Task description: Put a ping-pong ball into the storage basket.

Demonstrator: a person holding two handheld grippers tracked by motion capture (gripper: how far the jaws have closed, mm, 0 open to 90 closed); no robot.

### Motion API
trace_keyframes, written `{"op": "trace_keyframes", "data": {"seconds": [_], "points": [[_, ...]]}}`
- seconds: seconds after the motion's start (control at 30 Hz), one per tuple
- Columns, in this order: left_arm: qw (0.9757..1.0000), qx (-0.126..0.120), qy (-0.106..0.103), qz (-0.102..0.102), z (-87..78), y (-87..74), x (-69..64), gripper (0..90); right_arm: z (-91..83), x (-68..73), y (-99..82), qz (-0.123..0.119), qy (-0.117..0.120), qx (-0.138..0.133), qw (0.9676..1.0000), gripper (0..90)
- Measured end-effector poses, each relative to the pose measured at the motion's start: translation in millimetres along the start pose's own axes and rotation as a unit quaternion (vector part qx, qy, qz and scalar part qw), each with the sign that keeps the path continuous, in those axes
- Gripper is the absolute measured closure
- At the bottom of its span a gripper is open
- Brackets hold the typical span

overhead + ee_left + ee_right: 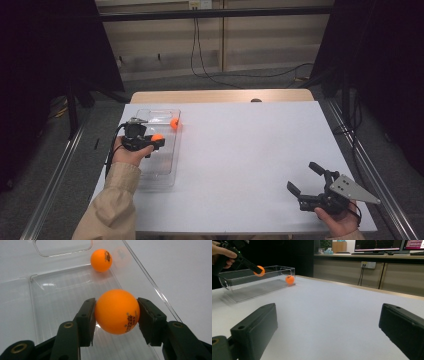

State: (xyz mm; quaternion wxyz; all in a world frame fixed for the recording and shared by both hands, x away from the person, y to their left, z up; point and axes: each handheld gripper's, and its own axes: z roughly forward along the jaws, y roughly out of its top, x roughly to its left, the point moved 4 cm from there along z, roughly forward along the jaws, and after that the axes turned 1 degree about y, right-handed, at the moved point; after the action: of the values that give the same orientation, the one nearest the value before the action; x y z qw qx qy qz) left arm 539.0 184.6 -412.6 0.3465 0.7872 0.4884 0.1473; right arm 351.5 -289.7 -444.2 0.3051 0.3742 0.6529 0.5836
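White tabletop (240, 150): clear plastic tray (170, 177) set at its left. Held ball (117, 311), orange, is clamped across its widest part by the left gripper (116, 315) above the tray; judged light, smooth, easily dented. Second ball (101, 260) is lodged at a tray corner. Right gripper (306, 178) is held open, empty.

The orange table-tennis ball (117, 311) clamped between the jaws bears dark print low on its side: small stars and letters that look like "DHS", not sharp enough to be sure. The second orange ball (101, 260) in the clear tray (62, 293) carries similar dark print, too small to read.
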Motion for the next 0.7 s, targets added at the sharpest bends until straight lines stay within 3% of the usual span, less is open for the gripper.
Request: {"op": "trace_keyframes", "data": {"seconds": [0.5,0.6,0.7], "points": [[0.9999,0.007,0.01,0.003,-1.0,-1.3,4.1,49.9,0.4,0.2,0.1,0.0,0.0,-0.001,1.0,1.3],[0.9998,-0.002,0.016,-0.006,-1.0,-0.8,4.3,41.8,0.3,0.7,0.0,0.001,0.002,-0.001,1.0,1.3],[0.9999,-0.001,0.015,0.002,-2.2,-1.3,4.1,41.7,0.0,0.3,0.1,0.001,0.002,0.0,1.0,1.3]]}}
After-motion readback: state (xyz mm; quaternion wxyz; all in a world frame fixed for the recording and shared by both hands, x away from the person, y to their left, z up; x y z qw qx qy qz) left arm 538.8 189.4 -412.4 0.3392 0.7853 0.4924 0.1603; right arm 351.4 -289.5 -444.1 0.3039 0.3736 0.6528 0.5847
